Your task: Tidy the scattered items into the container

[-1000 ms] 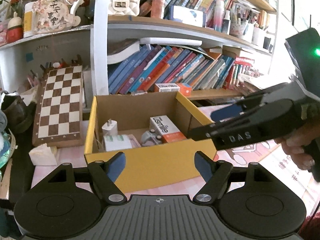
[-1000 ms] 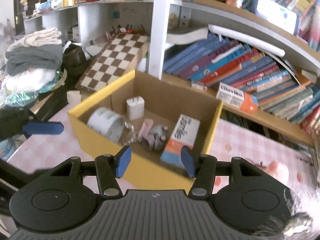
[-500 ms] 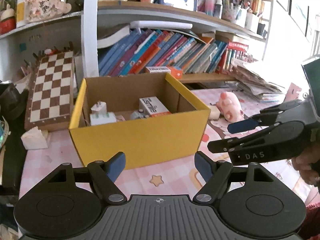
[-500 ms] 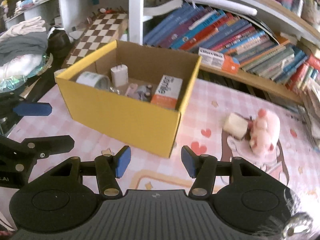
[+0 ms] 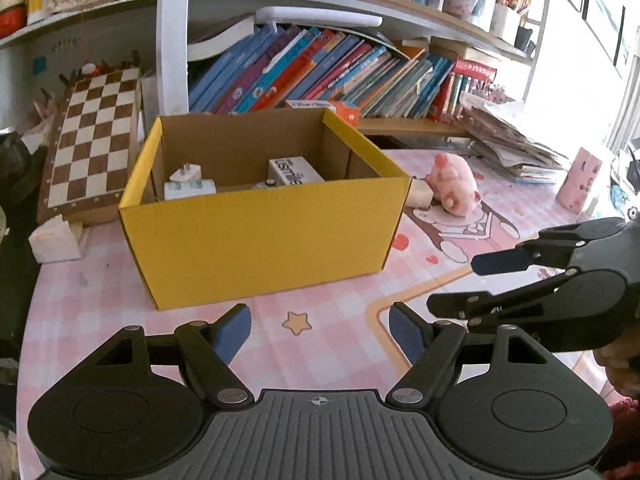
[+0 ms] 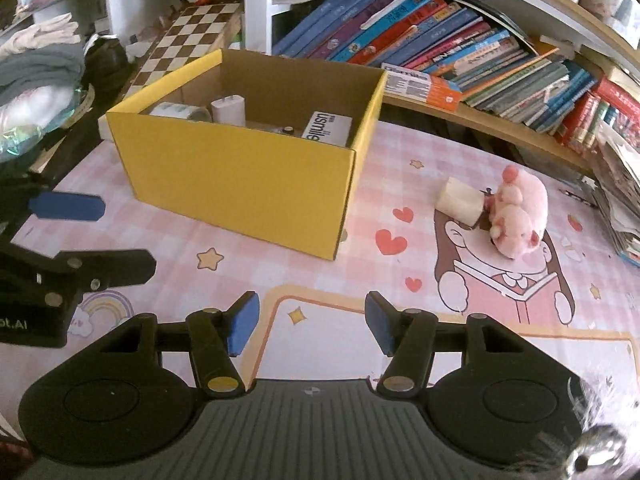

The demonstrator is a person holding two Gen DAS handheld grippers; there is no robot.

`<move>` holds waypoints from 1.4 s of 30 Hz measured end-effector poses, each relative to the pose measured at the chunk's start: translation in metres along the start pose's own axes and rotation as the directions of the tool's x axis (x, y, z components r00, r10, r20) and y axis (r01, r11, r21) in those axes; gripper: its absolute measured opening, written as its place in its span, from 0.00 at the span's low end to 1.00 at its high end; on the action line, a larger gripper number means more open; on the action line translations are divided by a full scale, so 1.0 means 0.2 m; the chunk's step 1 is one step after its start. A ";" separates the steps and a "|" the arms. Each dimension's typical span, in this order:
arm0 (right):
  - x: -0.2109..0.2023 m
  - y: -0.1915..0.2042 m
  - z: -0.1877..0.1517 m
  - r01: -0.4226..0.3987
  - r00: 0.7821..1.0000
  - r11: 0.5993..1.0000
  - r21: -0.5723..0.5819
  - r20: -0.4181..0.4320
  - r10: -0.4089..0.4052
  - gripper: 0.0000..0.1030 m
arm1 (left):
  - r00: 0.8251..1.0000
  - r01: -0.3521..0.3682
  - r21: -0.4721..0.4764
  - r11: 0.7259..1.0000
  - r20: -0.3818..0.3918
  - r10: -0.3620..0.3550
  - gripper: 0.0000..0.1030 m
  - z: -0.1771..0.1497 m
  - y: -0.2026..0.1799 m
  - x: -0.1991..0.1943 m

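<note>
Cardboard container (image 5: 264, 240), yellow outside, stands open-topped on the pink tabletop (image 6: 280, 272), long axis running left to right in the left wrist view. Inside we see a white plug adapter (image 5: 185, 174), a roll of tape (image 6: 176, 110) and a white "usmile" box (image 6: 327, 127) lying flat. To the container's right, on the tabletop, a pink plush pig (image 6: 518, 210) lies on its side, touching a cream cylinder (image 6: 459, 201). We hold the left gripper (image 5: 320, 330) wide and empty. The right gripper (image 6: 306, 324) has just been opening, nothing between its pads.
</note>
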State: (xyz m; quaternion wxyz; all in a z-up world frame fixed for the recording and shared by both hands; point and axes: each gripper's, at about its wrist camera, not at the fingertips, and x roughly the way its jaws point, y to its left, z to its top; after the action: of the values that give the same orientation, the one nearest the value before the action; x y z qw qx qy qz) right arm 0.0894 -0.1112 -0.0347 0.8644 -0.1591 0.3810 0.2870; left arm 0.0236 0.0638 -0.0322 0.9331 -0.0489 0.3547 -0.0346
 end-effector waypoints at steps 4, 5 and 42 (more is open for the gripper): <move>-0.01 -0.01 -0.01 0.017 1.000 1.000 0.014 0.004 -0.017 0.59 | 1.000 0.003 0.011 1.000 -0.008 -0.003 0.76 -0.01 -0.01 0.00; -0.01 -0.01 -0.01 0.021 1.000 1.000 0.016 0.004 -0.021 0.61 | 1.000 0.005 0.012 1.000 -0.008 -0.005 0.76 -0.02 -0.02 0.00; 0.01 -0.41 -0.02 -0.007 1.000 1.000 -0.019 0.004 0.007 0.87 | 0.993 -0.107 -0.017 0.994 -0.045 0.106 0.95 0.09 -0.36 0.18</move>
State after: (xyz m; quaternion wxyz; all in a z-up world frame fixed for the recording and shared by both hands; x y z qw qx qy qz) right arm 0.1376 -0.1772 -0.0343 0.8625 -0.1654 0.3772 0.2941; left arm 0.0604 -0.0101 -0.0329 0.9250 -0.0382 0.3777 0.0174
